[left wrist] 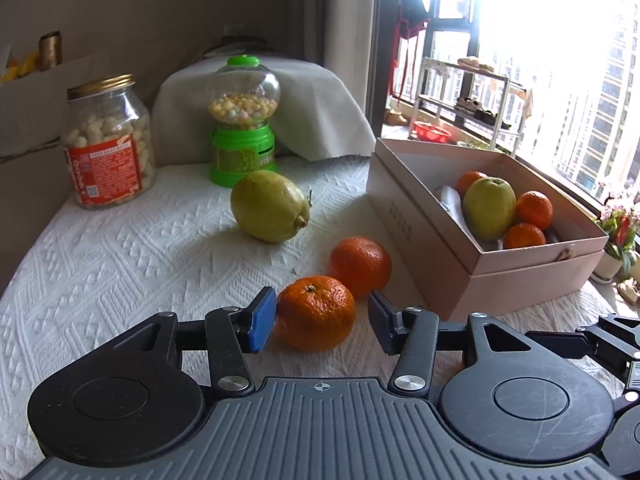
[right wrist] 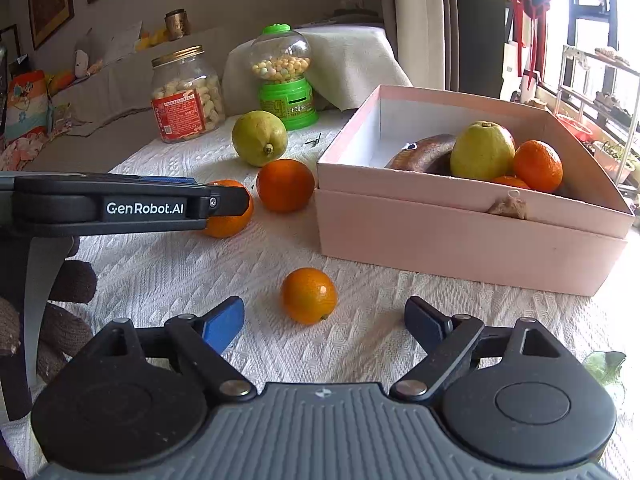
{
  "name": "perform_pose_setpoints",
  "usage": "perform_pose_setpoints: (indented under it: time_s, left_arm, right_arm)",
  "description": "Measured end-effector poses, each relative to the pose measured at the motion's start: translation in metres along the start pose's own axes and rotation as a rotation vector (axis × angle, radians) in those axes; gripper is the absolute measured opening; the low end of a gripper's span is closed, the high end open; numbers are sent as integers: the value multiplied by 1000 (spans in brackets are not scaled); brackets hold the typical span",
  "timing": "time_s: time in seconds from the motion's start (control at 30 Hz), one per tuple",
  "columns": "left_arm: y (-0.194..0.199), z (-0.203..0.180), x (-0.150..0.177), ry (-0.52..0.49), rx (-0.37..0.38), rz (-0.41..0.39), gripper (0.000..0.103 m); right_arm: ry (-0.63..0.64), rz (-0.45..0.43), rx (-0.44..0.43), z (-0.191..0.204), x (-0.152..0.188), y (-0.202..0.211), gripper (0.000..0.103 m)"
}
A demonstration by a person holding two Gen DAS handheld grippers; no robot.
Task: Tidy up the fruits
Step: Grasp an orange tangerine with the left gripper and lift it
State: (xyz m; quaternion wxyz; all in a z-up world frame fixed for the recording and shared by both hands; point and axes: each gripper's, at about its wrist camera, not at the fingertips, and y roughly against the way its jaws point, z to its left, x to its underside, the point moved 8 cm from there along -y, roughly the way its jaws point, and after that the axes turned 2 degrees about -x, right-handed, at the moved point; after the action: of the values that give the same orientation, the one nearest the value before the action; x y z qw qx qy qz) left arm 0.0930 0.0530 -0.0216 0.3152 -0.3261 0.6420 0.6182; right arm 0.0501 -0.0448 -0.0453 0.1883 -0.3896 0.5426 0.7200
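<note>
Plainly, with the left gripper [left wrist: 322,318] jaws apart around a mandarin [left wrist: 316,312] touching its neighbour [left wrist: 360,266] near the pink box [left wrist: 460,276], and the right gripper [right wrist: 324,326] spread before a small orange [right wrist: 309,295], either fruit risked rolling away.

Ahead of me the bench [left wrist: 120,248] wears a white textured cloth. At its far left stands a clear glass jar [left wrist: 107,142] with a gold lid and a red label, packed with pale puffed snacks. Just beside it is a green candy dispenser [left wrist: 243,120], its clear globe half full of yellow and pastel balls. Behind both, a white cloth [left wrist: 320,108] drapes over something rounded. By the bright window [left wrist: 560,60] I see a metal rack [left wrist: 472,96], a red basin [left wrist: 431,131] and a potted flowering plant [left wrist: 618,236]. Framed pictures [right wrist: 48,0] hang on the wall.
</note>
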Motion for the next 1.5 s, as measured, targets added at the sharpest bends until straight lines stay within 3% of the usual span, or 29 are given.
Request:
perform_pose_setpoints:
  time_s: [0.1, 0.23, 0.57, 0.8, 0.97, 1.3, 1.5]
  left_arm:
    - [-8, 7, 4, 16, -26, 36, 54]
    - [-15, 11, 8, 44, 10, 63, 56]
    - [18, 22, 8, 45, 10, -6, 52]
    - [25, 26, 15, 62, 10, 37, 52]
    - [19, 17, 5, 22, -1, 115, 52]
    - [7, 10, 9, -60, 19, 162, 54]
    - [11, 7, 13, -96, 29, 201, 55]
  right_arm:
    - [5, 2, 3, 1, 0, -1, 89]
    - [6, 3, 4, 2, 1, -1, 90]
    - [7, 8, 1, 3, 2, -2, 93]
    - [32, 26, 33, 5, 3, -6, 96]
    - [56, 45, 29, 8, 3, -9, 102]
    - [26, 32, -10, 5, 3, -7, 103]
    - [48, 45, 17, 8, 3, -10, 103]
